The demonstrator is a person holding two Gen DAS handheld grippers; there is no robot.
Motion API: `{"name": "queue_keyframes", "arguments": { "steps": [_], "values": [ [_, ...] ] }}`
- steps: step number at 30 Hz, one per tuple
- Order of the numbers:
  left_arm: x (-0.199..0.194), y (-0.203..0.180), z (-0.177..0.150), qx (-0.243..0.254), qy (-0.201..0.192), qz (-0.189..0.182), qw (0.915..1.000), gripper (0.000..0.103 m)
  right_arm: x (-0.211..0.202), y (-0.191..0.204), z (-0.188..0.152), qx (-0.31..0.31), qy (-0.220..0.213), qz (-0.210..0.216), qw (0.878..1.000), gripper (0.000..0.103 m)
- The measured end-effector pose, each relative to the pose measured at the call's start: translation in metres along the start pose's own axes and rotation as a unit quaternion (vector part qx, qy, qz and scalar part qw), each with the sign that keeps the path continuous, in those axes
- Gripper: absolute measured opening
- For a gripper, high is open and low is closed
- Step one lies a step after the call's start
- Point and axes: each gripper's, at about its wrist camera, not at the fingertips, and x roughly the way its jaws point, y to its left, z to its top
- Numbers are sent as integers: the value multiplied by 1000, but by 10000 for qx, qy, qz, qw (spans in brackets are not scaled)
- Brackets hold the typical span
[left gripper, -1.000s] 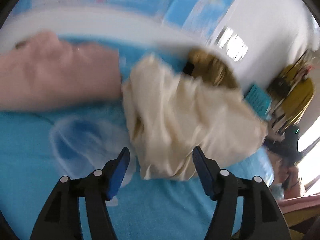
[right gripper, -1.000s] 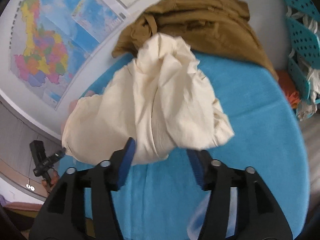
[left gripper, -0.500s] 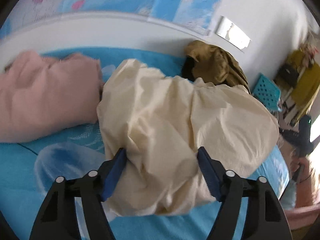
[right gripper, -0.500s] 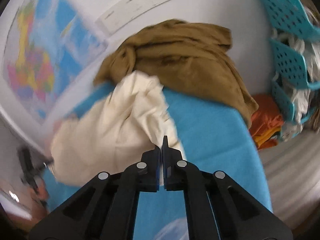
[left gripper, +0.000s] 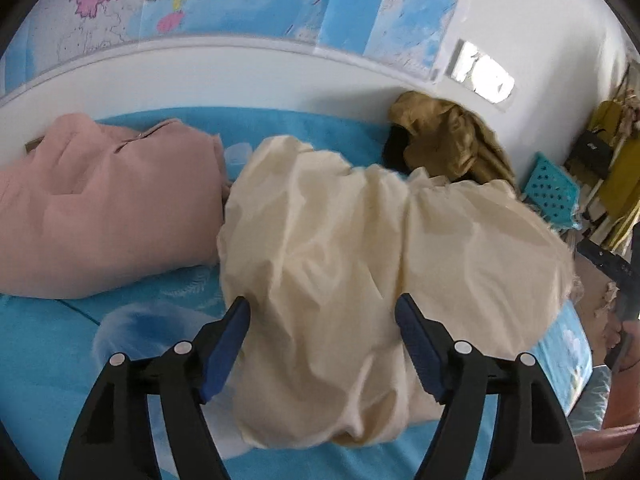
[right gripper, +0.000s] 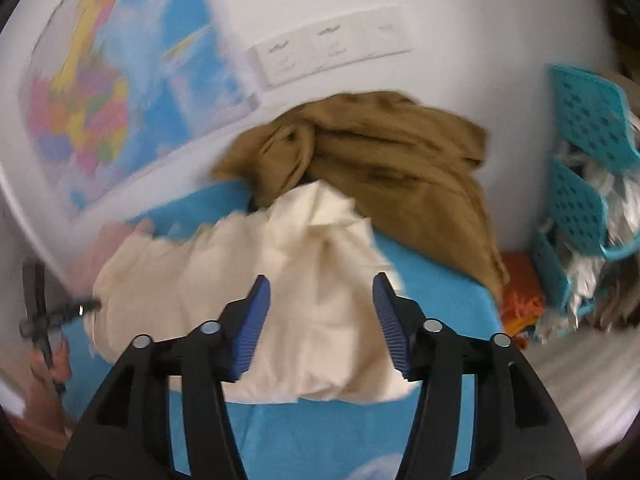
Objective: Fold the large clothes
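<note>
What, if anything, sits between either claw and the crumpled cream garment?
Nothing visible. The crumpled cream fabric garment lies directly ahead of the left claw and right claw, both open; the right claw's jaws have just been opening, gripping nothing.

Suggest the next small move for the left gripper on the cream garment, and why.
Probably close the left gripper on the near edge of the cream garment. Its jaws stand open astride that bunched cloth on the blue sheet, and the right gripper, jaws just reopened, hovers open holding nothing.

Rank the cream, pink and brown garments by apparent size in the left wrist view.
1. Cream garment, though it lies nearest the camera.
2. Pink garment, partly cut off.
3. Brown garment, farthest and partly hidden.
</note>
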Motion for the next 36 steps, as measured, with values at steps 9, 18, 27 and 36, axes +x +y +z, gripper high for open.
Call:
{"name": "queue_keyframes", "arguments": {
  "steps": [9,18,27,36],
  "values": [
    [-8,20,-8,-458,174,182,9986,74,17,-44,-21,1401,486,501,9877,80],
    [-50,1,-70,-683,680,-1580,9827,78,-8,-29,-74,2408,1102,2066,9419,94],
    [-6,-5,-76,-1393,1114,-1927,9649,83,38,-6,-74,2869,1329,2075,9257,95],
    [20,12,-56,-2485,610,-2103,9436,89,68,6,-53,3137,880,1622,9314,99]
  ]
}}
